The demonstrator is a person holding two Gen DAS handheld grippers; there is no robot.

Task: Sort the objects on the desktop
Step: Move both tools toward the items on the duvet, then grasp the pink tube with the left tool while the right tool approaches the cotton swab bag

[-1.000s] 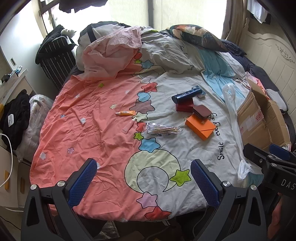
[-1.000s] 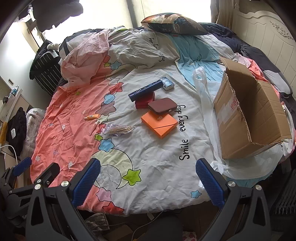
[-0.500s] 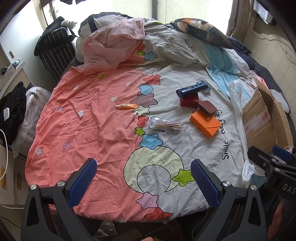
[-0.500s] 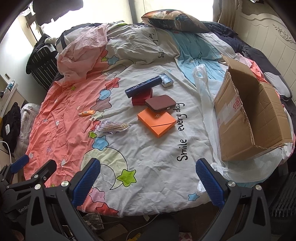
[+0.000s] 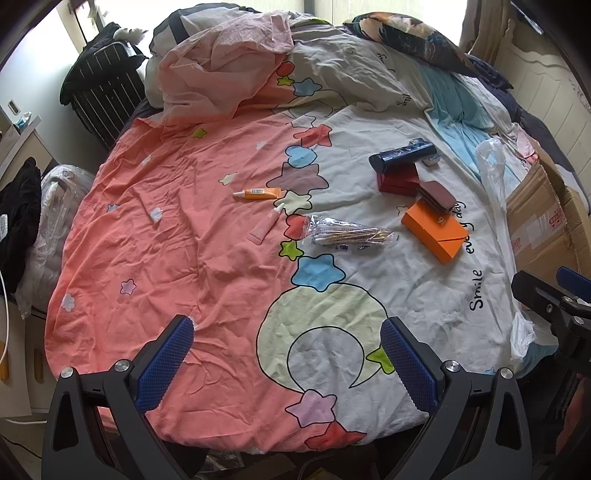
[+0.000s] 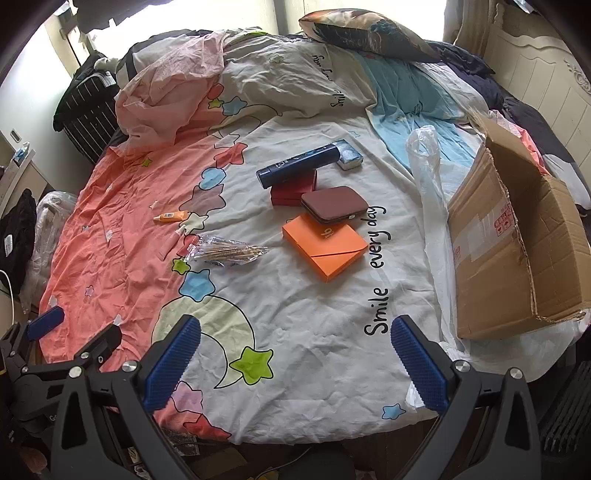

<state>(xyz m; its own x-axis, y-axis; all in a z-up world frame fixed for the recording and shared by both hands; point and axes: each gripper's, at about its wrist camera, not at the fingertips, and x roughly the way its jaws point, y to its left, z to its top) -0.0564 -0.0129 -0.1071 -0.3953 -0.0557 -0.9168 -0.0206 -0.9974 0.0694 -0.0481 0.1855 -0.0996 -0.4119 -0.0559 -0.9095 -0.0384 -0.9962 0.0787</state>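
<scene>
Sunlit window (image 5: 229,7), carved headboard (image 6: 546,85), striped suitcase (image 5: 99,107)

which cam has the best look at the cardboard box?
Right wrist view. The cardboard box shows almost whole there: open top, torn flap, taped side with a red label, sitting on a clear plastic bag. The left wrist view only catches its near side at the right edge.

Daylight enters from the windows (image 5: 207,3) behind the bed's far side; the panes are blown out to white in both views. The bedsheet (image 6: 295,302) is evenly and brightly lit, with only soft, faint shadows. Focus is sharp across the centre. Strong fisheye bending curves the bed's edges, and black vignetting fills all corners. The room's lower margins are dim.
</scene>
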